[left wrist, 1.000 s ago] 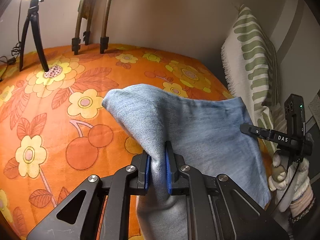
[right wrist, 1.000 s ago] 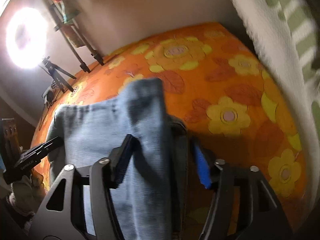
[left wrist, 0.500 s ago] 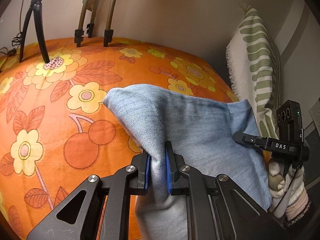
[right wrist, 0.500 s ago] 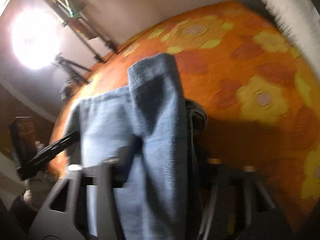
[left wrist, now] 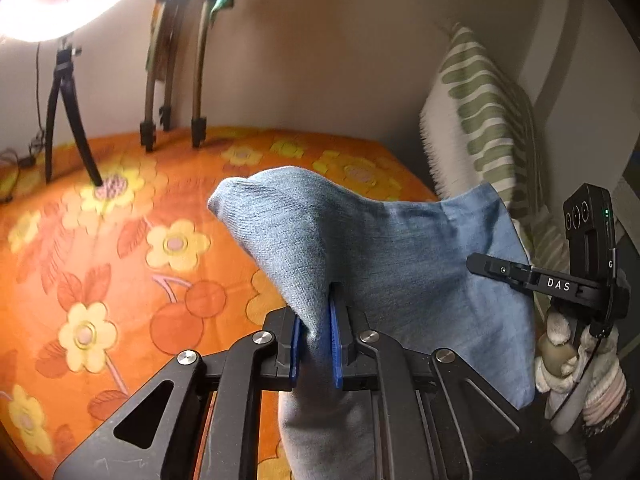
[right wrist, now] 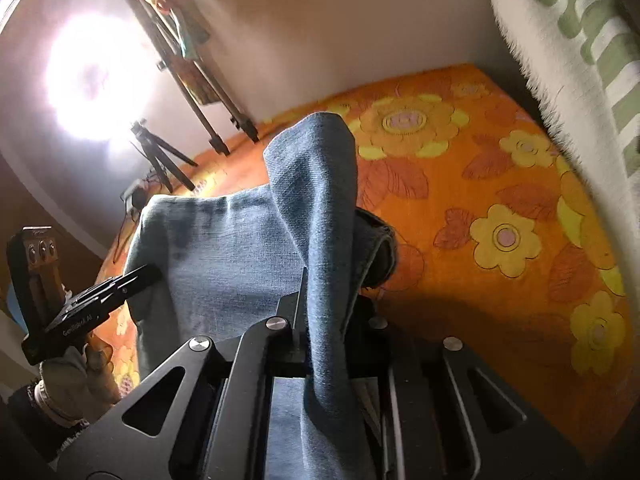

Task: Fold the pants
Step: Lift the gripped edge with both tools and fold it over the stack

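The blue denim pants (left wrist: 384, 256) hang stretched between my two grippers above the orange flowered bedspread (left wrist: 100, 240). My left gripper (left wrist: 316, 336) is shut on one bunched corner of the denim between its blue pads. My right gripper (right wrist: 326, 312) is shut on the other corner, and the cloth (right wrist: 224, 248) drapes over its fingers and hides the pads. Each gripper shows in the other's view: the right one (left wrist: 560, 280) at the cloth's right edge, the left one (right wrist: 92, 304) at its left edge.
A green-and-white striped pillow (left wrist: 480, 120) stands against the wall on the right. A ring light (right wrist: 96, 76) on a small black tripod (left wrist: 64, 120) and wooden stand legs (left wrist: 196, 92) are at the bed's far edge by the wall.
Both grippers have lifted and tilted up with the pants, so more wall and ring light show. The right gripper's jaws, apart a second ago, now grip the cloth tightly.
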{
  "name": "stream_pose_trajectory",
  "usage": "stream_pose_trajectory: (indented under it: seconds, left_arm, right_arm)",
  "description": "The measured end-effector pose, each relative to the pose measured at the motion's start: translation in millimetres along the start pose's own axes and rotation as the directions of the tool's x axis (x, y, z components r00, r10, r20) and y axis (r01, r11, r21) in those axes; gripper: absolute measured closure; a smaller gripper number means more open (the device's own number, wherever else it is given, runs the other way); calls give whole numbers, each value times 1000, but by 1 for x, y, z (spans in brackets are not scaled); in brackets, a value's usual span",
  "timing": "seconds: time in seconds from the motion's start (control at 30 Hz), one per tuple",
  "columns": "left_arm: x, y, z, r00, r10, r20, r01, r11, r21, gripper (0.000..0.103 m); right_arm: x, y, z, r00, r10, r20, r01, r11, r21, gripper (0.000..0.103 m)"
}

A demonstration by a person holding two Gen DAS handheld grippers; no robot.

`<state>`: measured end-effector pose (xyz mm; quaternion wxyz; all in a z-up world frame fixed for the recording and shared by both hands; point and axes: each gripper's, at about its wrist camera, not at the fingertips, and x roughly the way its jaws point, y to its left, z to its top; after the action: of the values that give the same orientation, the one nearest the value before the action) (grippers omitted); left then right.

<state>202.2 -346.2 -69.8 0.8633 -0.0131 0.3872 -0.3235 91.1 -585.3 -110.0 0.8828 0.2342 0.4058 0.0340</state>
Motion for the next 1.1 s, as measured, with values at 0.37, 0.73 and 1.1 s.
stream_pose_trajectory:
  seconds: [0.37, 0.73, 1.1]
  left_arm:
    - [-36, -8, 30, 995, -11, 97, 7, 999, 45, 94]
    - [-27, -6, 83, 986, -1, 167, -12, 997, 76, 94]
    - [33, 12, 140, 982, 17, 187, -33, 996, 85, 94]
  right_arm:
    - [-55, 38, 19, 991, -9, 133, 14, 999, -37, 94]
    - [-57, 55, 78, 979, -45, 200, 64, 994, -87, 94]
    - [-2, 35, 155, 978, -83, 194, 101, 991, -87, 94]
